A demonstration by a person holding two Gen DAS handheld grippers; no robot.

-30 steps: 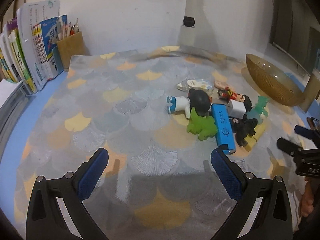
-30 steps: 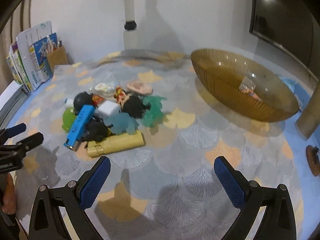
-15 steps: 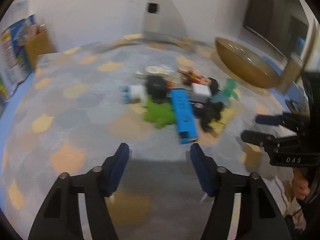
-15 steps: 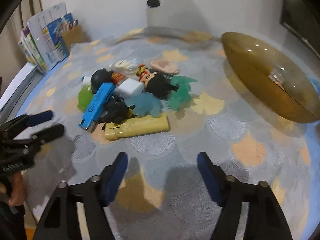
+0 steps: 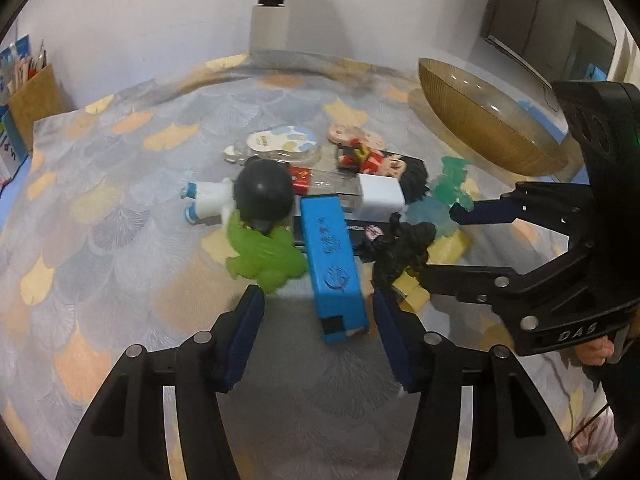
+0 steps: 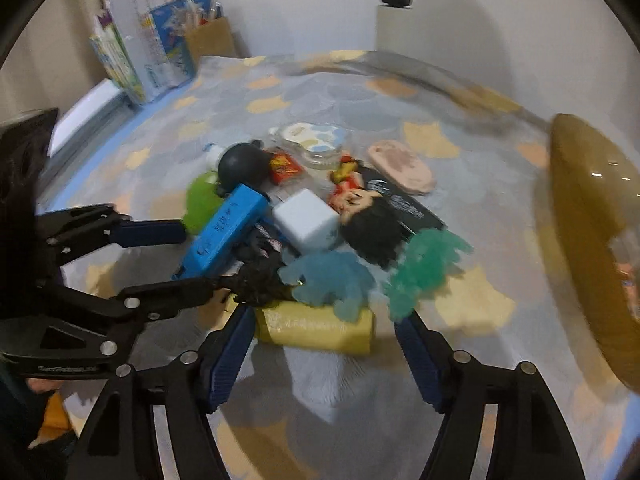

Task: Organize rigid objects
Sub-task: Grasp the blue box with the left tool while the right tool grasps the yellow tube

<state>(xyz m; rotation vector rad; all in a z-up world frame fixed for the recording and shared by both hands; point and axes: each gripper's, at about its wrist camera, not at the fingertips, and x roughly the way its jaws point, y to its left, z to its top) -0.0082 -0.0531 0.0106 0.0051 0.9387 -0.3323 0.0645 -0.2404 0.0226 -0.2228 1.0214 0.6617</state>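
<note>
A pile of small toys lies mid-table. In the left wrist view my left gripper (image 5: 318, 312) is open, its jaws either side of the near end of a blue box (image 5: 333, 260). A green figure (image 5: 262, 256), a black-headed doll (image 5: 262, 194), a white cube (image 5: 380, 196) and a black figure (image 5: 402, 248) lie around it. In the right wrist view my right gripper (image 6: 326, 324) is open around a yellow tube (image 6: 316, 326), with a light-blue figure (image 6: 332, 276) and a teal figure (image 6: 424, 268) just behind. The blue box (image 6: 226, 234) shows there too.
An amber glass bowl (image 5: 484, 120) stands at the right, also in the right wrist view (image 6: 588, 232). Books (image 6: 152, 52) and a pen holder (image 5: 34, 100) stand at the back left. The scale-patterned cloth (image 5: 120, 208) covers the table.
Both grippers have moved forward to the pile and narrowed their opening. The left now straddles the blue box's end, the right straddles the yellow tube.
</note>
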